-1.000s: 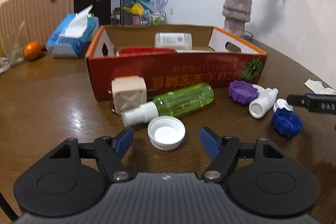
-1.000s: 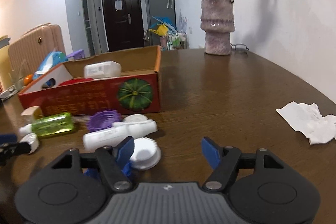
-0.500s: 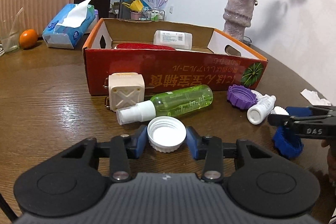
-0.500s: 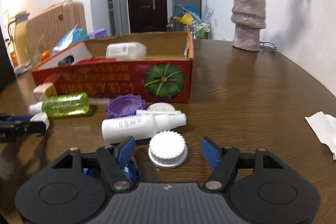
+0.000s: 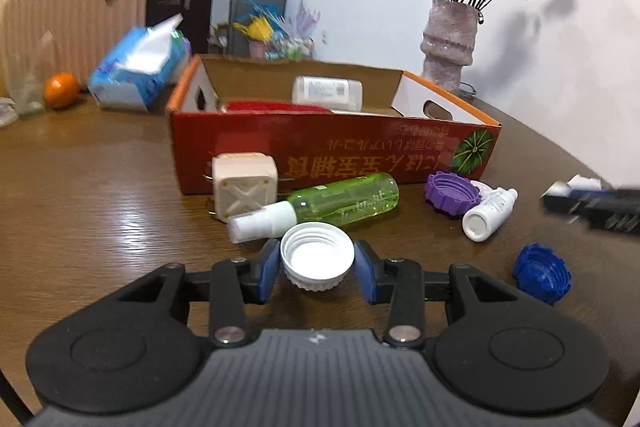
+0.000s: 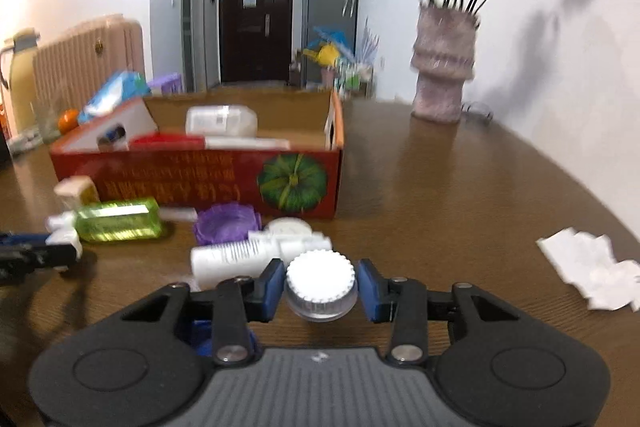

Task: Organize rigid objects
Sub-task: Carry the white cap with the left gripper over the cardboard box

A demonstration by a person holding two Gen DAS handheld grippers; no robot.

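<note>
Both pairs of tongs have drawn in since a second ago, when each stood wide with its cap lying loose on the wood.

Left wrist view: a brown wooden worktop [image 5: 100, 195] carries a red cardboard box [image 5: 332, 151] with a white bottle lying inside it. In front of the box lie a cream cube [image 5: 244, 183], a green spray bottle [image 5: 320, 203] on its side, a purple cap [image 5: 452, 193], a small white bottle [image 5: 488, 215] and a blue cap [image 5: 542, 273]. Farther back sit a tissue pack [image 5: 140, 67], an orange [image 5: 60, 89] and a vase of dried roses [image 5: 450, 43] against a white wall; a dark door and a grey fridge stand behind. The left tongs [image 5: 317, 265] point forward and slightly down, their blue pads pressed on both sides of a white cap [image 5: 317, 257] whose open side faces up, just in front of the spray bottle's nozzle.

Right wrist view: the same box [image 6: 200, 179] sits left of centre, the vase [image 6: 444, 67] at the far right edge of the worktop [image 6: 460, 195], and a crumpled tissue [image 6: 592, 271] lies at the right. The right tongs [image 6: 320, 287] are closing on a ribbed white cap [image 6: 320, 285], top side up, with both pads against its rim; it appears raised off the wood. Blur softens this view.
</note>
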